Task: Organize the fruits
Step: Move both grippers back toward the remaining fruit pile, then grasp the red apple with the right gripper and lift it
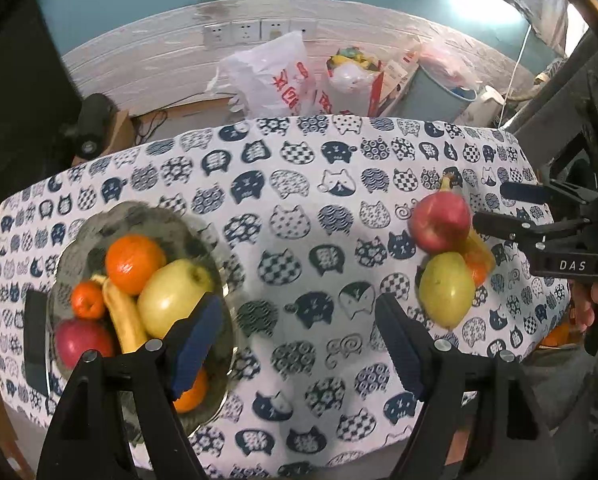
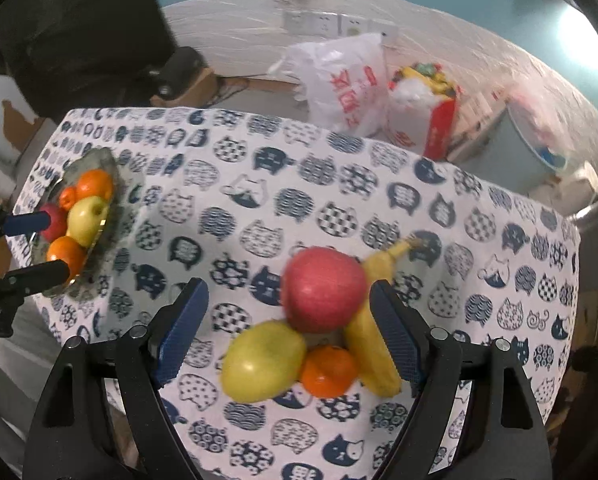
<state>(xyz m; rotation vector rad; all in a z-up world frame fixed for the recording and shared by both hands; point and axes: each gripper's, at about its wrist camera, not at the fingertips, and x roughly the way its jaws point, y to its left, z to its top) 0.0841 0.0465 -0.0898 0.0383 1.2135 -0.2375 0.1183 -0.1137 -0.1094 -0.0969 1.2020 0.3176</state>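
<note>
A small orange point(image 2: 327, 370) sits half hidden among the loose red apple point(image 2: 323, 289), green pear point(image 2: 262, 360) and yellow banana point(image 2: 373, 354) on the cat-print tablecloth point(image 2: 259, 184). The right gripper point(image 2: 289, 332) points steeply down over them, jaws apart, empty. The left gripper point(image 1: 299, 344), also parted and empty, hangs beside the grey fruit-filled bowl point(image 1: 99, 220).

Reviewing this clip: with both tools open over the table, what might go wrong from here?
1. The loose pile is tightly packed: the red apple touches the green apple, orange and banana, so grabbing one may roll the others.
2. The glass bowl already looks crowded; added fruit could spill.
3. The pile sits near the table edge.
</note>
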